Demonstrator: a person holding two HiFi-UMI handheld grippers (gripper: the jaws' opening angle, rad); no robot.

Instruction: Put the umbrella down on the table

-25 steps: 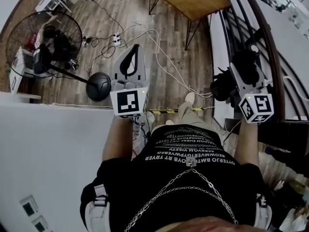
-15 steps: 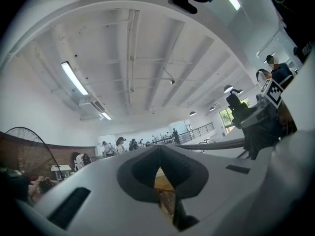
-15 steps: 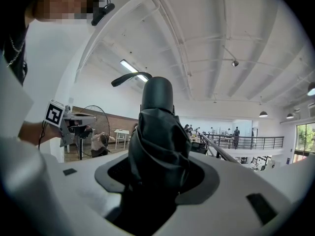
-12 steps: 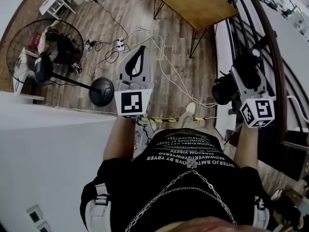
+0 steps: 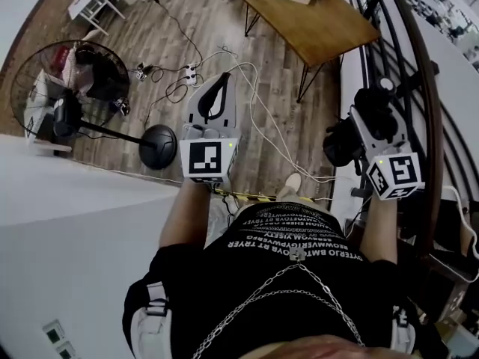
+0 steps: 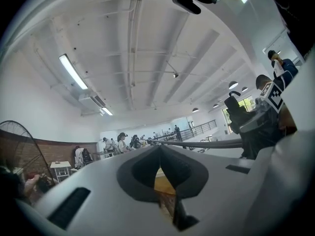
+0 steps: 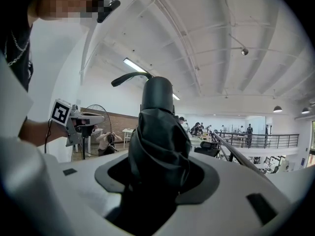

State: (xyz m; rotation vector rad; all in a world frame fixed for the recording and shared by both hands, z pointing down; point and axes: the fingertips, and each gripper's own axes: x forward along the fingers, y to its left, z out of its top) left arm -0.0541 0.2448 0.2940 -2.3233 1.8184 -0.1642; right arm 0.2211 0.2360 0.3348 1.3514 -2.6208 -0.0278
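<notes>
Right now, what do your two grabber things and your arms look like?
Both are white plastic with dark grey pads inside the jaws. The left gripper and the right gripper each carry a white cube printed with black square markers. The person wears a black short-sleeved T-shirt with white lettering and a silver chain.

The left gripper (image 5: 215, 88) and right gripper (image 5: 372, 107) have moved forward, nearer the wooden surface (image 5: 333, 21), which shows more fully

Bright ceiling strip lighting, sharp, heavy fisheye distortion.
</notes>
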